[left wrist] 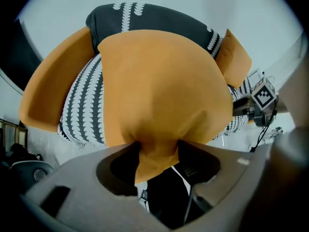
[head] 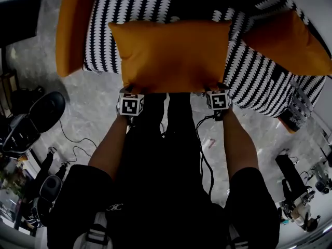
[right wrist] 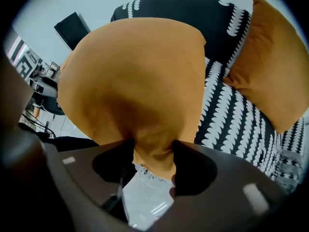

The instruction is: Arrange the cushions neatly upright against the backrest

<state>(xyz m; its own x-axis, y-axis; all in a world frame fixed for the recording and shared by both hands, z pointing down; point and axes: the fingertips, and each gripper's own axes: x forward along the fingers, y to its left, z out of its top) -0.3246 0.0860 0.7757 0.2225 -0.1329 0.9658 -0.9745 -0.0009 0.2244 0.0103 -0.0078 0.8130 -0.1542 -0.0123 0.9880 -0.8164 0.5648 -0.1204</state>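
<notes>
A middle orange cushion (head: 171,53) (left wrist: 159,91) (right wrist: 135,76) is held over the seat of the black-and-white patterned sofa (head: 259,77). My left gripper (head: 132,92) (left wrist: 157,153) is shut on its near left corner, with fabric bunched between the jaws. My right gripper (head: 215,90) (right wrist: 152,153) is shut on the near right corner in the same way. A second orange cushion (head: 72,25) (left wrist: 53,95) leans at the sofa's left end. A third orange cushion (head: 290,43) (right wrist: 273,62) stands at the right end.
Grey floor lies in front of the sofa, with cables (head: 72,149) trailing across it. A black office chair (head: 44,108) stands at the left. Dark equipment (head: 295,185) sits on the floor at the right. The person's black-clothed body fills the lower middle.
</notes>
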